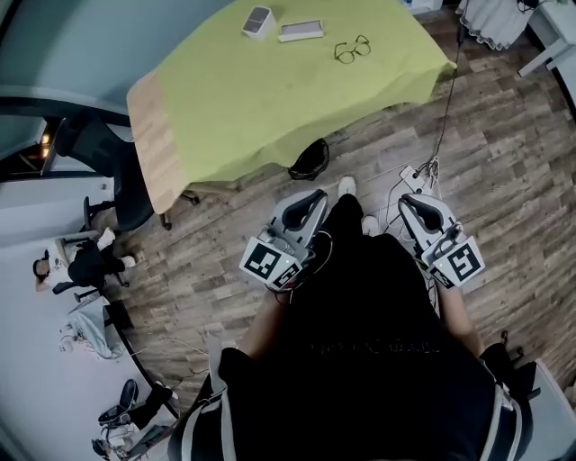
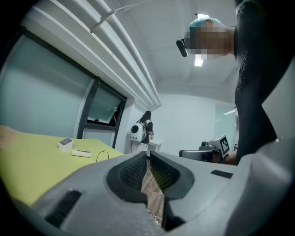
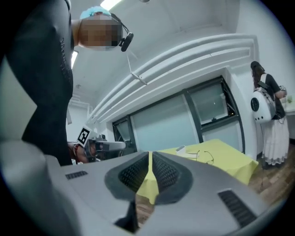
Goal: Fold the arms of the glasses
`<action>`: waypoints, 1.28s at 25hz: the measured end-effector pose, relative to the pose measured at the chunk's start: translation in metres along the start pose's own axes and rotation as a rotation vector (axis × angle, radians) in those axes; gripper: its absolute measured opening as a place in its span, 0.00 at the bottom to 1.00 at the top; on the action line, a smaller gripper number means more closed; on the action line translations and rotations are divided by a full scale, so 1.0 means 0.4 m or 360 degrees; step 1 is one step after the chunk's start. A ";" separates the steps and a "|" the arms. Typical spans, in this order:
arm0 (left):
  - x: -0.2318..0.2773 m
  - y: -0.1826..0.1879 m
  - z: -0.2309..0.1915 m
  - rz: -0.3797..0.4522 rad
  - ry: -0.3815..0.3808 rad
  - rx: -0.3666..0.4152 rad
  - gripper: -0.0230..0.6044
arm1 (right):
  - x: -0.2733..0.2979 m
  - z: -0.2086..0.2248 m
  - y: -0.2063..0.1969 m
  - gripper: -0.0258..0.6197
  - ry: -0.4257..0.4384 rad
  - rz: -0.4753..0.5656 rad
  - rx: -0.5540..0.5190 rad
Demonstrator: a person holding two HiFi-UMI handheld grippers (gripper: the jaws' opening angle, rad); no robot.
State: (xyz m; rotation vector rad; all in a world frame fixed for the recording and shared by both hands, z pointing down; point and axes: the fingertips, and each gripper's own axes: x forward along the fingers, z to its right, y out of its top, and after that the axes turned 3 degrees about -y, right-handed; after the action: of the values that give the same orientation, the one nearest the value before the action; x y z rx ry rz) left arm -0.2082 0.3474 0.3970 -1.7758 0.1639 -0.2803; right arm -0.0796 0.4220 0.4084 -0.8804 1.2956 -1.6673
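Thin dark-framed glasses (image 1: pixel 353 49) lie with their arms spread on the yellow-green tablecloth (image 1: pixel 270 99), near the table's far right corner. They show small and far off in the left gripper view (image 2: pixel 102 155) and in the right gripper view (image 3: pixel 206 156). Both grippers are held close to the person's body, well short of the table and above the wooden floor. The left gripper (image 1: pixel 313 200) (image 2: pixel 148 161) is shut with nothing in it. The right gripper (image 1: pixel 412 202) (image 3: pixel 151 159) is also shut and empty.
A small white box (image 1: pixel 257 20) and a flat white case (image 1: pixel 301 31) lie left of the glasses. A black rounded object (image 1: pixel 310 160) sits on the floor by the table's near edge. A black office chair (image 1: pixel 99 153) stands at its left end. Cables and a power strip (image 1: pixel 423 171) lie at the right.
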 end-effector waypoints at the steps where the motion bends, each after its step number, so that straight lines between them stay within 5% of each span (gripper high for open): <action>1: 0.010 0.001 -0.006 0.0006 -0.0003 0.0000 0.10 | 0.004 0.014 -0.003 0.10 -0.0009 -0.0008 0.0001; 13: 0.148 0.011 -0.200 0.0052 -0.0036 0.0018 0.09 | 0.157 0.121 0.017 0.10 0.0039 -0.0011 -0.0100; 25: 0.405 0.050 -0.484 -0.0049 -0.0084 -0.0064 0.10 | 0.451 0.376 0.090 0.10 0.0085 -0.0154 -0.0035; 32: 0.515 0.055 -0.630 -0.0155 -0.0121 -0.0003 0.09 | 0.600 0.526 0.101 0.10 0.0063 -0.0254 -0.0074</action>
State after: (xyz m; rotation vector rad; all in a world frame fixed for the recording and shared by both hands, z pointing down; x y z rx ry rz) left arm -0.0792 0.0521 0.4472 -1.7962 0.0234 -0.2817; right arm 0.0169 0.1156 0.4252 -1.0053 1.3249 -1.7920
